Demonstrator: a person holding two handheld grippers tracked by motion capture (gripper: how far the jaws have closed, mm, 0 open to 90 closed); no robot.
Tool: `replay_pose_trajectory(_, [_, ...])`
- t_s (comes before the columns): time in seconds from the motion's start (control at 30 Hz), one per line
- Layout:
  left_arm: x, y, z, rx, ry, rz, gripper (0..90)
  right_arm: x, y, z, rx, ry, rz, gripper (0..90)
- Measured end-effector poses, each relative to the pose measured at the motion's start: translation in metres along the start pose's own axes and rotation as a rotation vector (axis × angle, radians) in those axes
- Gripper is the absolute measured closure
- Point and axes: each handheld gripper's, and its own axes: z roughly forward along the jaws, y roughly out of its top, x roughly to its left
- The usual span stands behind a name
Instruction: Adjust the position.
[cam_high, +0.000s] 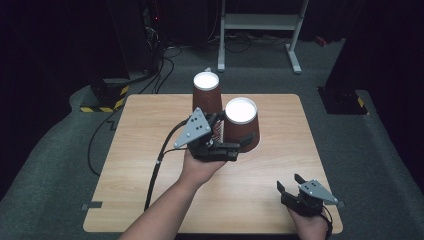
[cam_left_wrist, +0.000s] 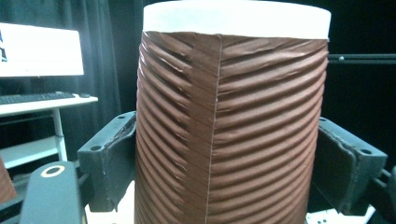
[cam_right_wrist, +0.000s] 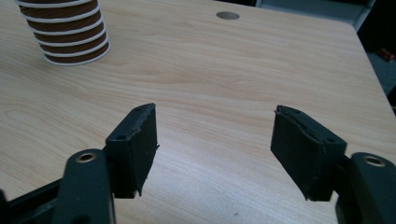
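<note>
Left side first: cable (cam_high: 159, 165) trails from the left gripper (cam_high: 235, 148) back across the tabletop (cam_high: 150, 150) toward the near-left edge. That gripper sits near the middle of the tabletop, grey plate (cam_high: 193, 128) on top, jaws either side of the nearer brown ribbed cup (cam_high: 241, 124). In the left gripper view the cup (cam_left_wrist: 231, 126) stands upside down between the two pads (cam_left_wrist: 114, 158), white base up. Both pads look to be against the ribbed wall, so I read it as clamped on the cup, though how firm the grip is I can't tell.

Just behind and to the left, near the far edge, a second upside-down cup stack (cam_high: 207, 95). The right gripper view shows the bottom of a stack (cam_right_wrist: 70, 32) with several white rims nested, so that one is a stack, not a single cup. Which of the two it is, I cannot tell.

Right gripper (cam_high: 289, 182) rests at the near-right corner, jaws wide apart, nothing between them, bare wood (cam_right_wrist: 233, 84) ahead.

Risks, my read:
- Paper wall is soft; too much squeeze dents it or ovalises the rim.
- The two cups look nearly touching. Swinging the held one left clips the far stack and tips it off the far edge.
- If the held cup is nested, a lift may drag a second cup up with it.
- Cable could snag on the near edge.
</note>
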Motion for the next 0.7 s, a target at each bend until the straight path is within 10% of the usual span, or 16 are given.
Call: replay_pose_trajectory(0.7, [-0.013, -0.069, 0.006, 0.120, -0.040, -0.096, 17.7, 0.027, 0.000, -0.010, -0.128, 0.030, -0.077, 37.5])
